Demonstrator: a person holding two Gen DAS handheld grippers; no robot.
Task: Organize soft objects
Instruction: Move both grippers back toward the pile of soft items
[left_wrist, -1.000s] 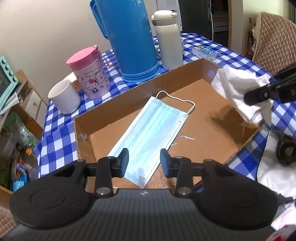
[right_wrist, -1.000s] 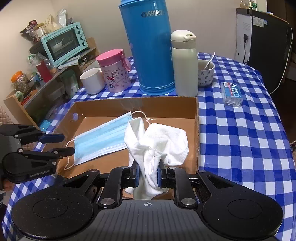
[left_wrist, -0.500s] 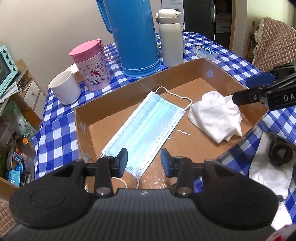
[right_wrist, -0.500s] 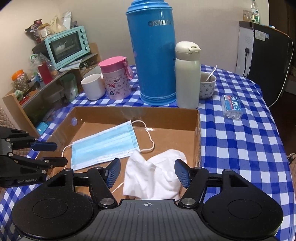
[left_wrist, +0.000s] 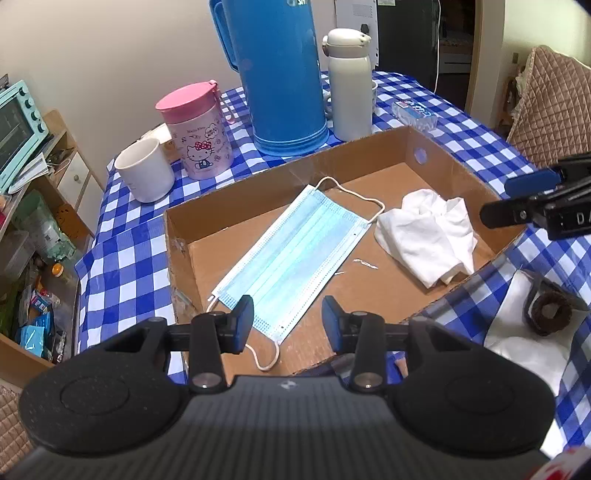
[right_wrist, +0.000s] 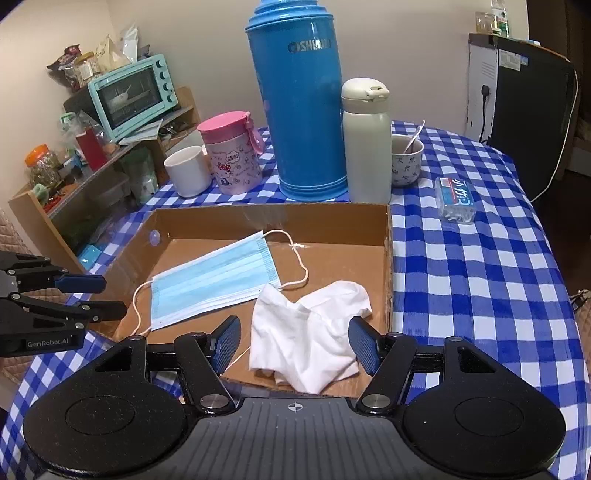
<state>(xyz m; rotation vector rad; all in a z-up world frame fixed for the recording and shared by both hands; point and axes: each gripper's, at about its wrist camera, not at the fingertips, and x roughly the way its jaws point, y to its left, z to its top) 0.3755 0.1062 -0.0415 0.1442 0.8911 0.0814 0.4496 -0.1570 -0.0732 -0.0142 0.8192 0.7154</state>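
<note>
A shallow cardboard box (left_wrist: 258, 192) (right_wrist: 269, 218) sits on the blue checked tablecloth. A light blue face mask (left_wrist: 291, 258) (right_wrist: 218, 280) lies flat in it. A crumpled white cloth (left_wrist: 428, 236) (right_wrist: 310, 336) lies in the box beside the mask. My right gripper (right_wrist: 295, 343) is open and empty, just above and behind the cloth; it also shows at the right of the left wrist view (left_wrist: 524, 199). My left gripper (left_wrist: 288, 325) is open and empty over the box's near edge, by the mask's end; it shows at the left of the right wrist view (right_wrist: 96, 295).
Behind the box stand a blue thermos (right_wrist: 299, 103), a white flask (right_wrist: 365, 140), a pink cup (right_wrist: 232, 155), a white mug (right_wrist: 186, 170) and a bowl with a spoon (right_wrist: 406, 158). A small blue packet (right_wrist: 454, 199) lies on the cloth. A dark hair tie (left_wrist: 550, 310) lies on white fabric (left_wrist: 524, 350) at right.
My right gripper opened and let the white cloth drop into the box, then drew back. My left gripper pulled back slightly and stayed open.
</note>
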